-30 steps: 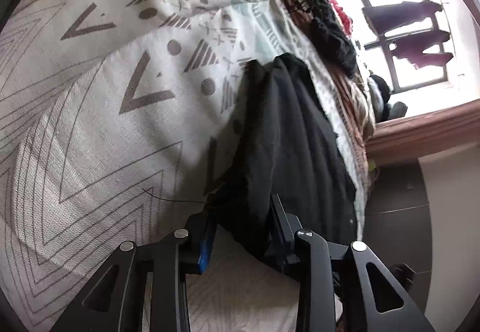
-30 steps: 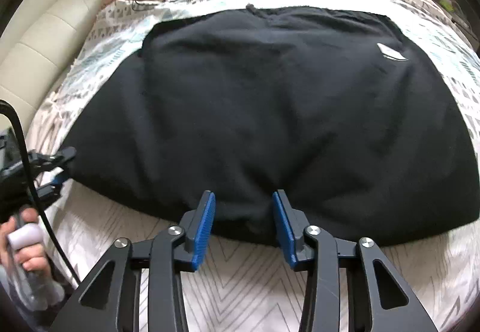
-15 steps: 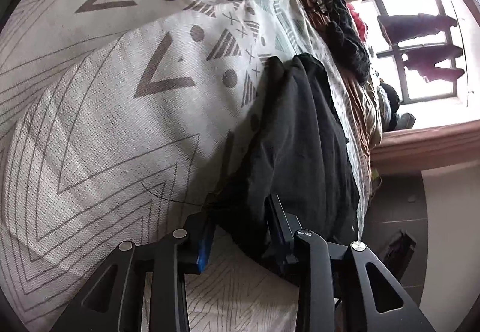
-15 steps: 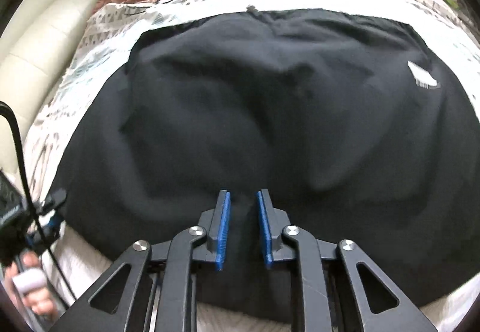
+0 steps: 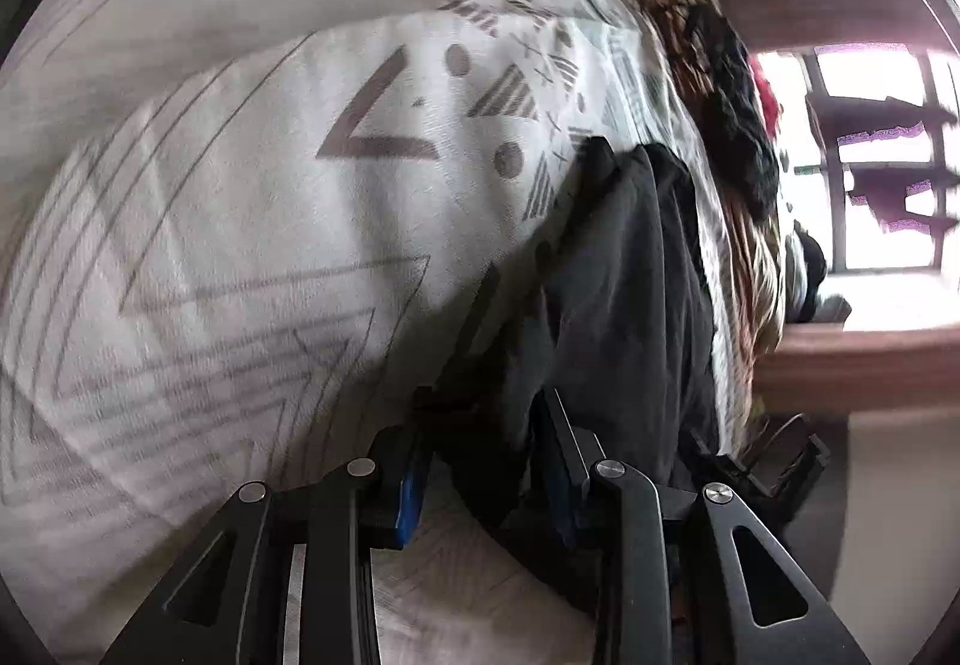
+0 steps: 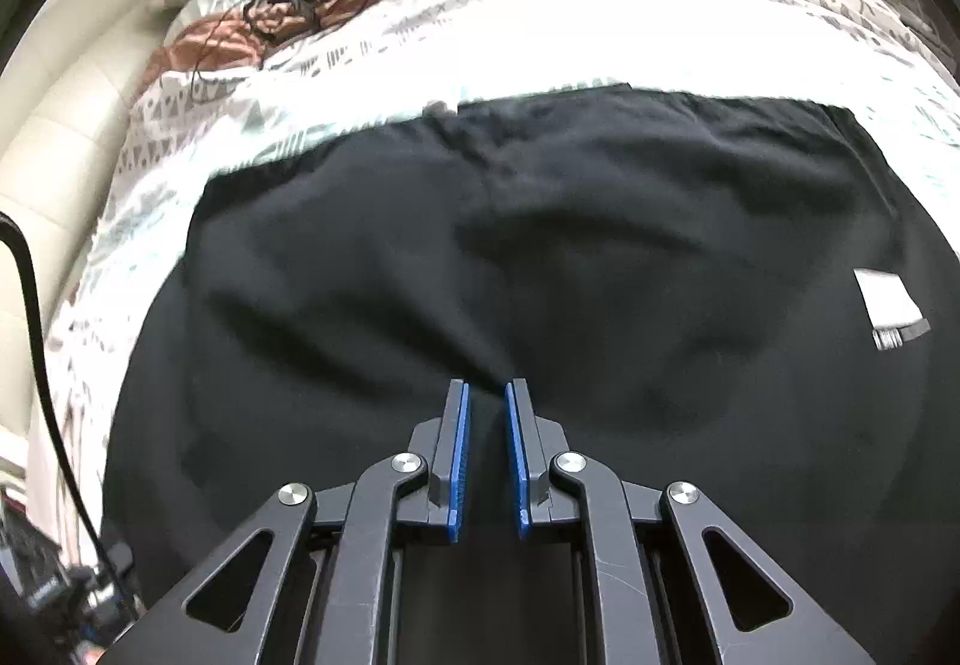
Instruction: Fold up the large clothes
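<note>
One black garment [image 6: 600, 257], one gripper [image 6: 486, 395] on each edge

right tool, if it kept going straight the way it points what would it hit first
Most likely the black garment: the right tool is shut on a pinch of it, and the cloth fills the view ahead. The patterned bedspread lies beyond; depth is unclear.

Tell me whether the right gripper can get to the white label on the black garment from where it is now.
Probably yes. The white label lies bare on top of the black garment, to the right of the right gripper, with nothing over it. But its pads are pinching a fold of that garment, so it would have to let go first.
</note>
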Action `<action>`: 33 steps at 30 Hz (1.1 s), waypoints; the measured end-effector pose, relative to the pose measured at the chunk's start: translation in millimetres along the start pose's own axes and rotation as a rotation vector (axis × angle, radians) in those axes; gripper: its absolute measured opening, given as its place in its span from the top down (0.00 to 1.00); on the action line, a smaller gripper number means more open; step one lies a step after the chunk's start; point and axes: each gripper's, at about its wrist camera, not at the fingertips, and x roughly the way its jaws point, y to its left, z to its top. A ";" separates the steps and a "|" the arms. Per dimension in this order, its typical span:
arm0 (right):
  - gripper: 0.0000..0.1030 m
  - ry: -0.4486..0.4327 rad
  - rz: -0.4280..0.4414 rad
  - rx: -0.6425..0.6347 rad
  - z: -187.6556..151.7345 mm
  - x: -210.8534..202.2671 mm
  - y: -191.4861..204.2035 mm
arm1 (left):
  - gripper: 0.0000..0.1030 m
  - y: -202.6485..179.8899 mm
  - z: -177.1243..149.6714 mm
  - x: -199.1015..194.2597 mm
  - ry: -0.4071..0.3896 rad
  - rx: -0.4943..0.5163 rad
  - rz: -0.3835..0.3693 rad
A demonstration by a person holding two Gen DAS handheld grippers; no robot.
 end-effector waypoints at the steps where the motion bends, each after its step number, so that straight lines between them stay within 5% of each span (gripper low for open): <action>1: 0.87 0.000 -0.004 0.012 5.2 4.0 -1.7 | 0.66 -0.2 -0.9 0.8 0.006 -0.011 -0.004; 7: 0.87 0.011 0.047 0.046 10.7 -3.0 -5.7 | 0.65 -3.9 3.3 8.5 0.030 -0.037 -0.027; 14: 0.87 0.036 0.133 -0.001 -35.9 -44.8 -3.1 | 0.65 -2.9 3.2 2.2 0.004 -0.044 -0.075; 24: 0.83 0.098 0.196 0.052 -100.8 -77.8 -21.2 | 0.65 -23.9 -8.5 -24.5 -0.026 0.119 -0.173; 28: 0.76 0.103 0.179 0.073 -114.4 -83.0 -30.3 | 0.63 -33.2 -6.8 -23.3 -0.008 0.176 -0.113; 31: 0.76 0.108 0.187 0.096 -120.2 -83.9 -34.5 | 0.45 -19.4 -1.4 -10.8 0.016 0.111 -0.087; 33: 0.76 0.110 0.189 0.097 -122.2 -85.3 -32.3 | 0.44 -14.8 0.9 -1.7 0.029 0.096 -0.059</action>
